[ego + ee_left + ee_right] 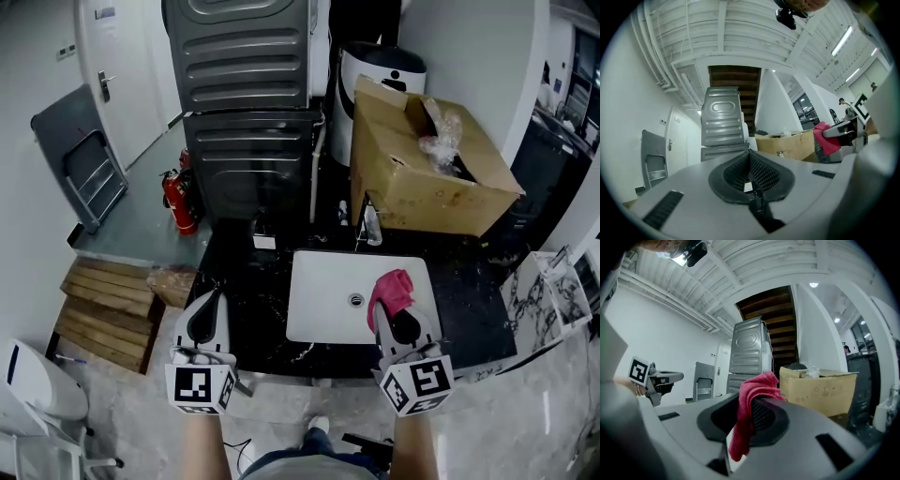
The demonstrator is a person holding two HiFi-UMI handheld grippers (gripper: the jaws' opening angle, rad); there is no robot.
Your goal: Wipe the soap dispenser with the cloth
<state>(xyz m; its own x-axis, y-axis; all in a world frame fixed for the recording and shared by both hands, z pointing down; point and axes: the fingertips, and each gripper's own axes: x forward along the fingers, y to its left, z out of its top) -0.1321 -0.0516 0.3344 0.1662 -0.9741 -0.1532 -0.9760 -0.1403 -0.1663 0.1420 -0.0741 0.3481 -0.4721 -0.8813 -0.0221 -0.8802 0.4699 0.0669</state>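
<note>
A pink cloth (394, 289) hangs from my right gripper (387, 317), which is shut on it above the right side of the white basin (319, 305). In the right gripper view the cloth (751, 399) drapes out between the closed pads. A small clear bottle (372, 225), apparently the soap dispenser, stands on the dark counter behind the basin, next to the cardboard box. My left gripper (214, 292) is shut and empty over the counter's left end; its ribbed pads meet in the left gripper view (751, 174). That view also catches the cloth (825, 139) at right.
A large open cardboard box (431, 164) sits on the counter at back right. Stacked grey machines (248, 103) and a white bin (380, 75) stand behind. A red fire extinguisher (178, 202) and a wooden pallet (103, 300) are on the floor at left.
</note>
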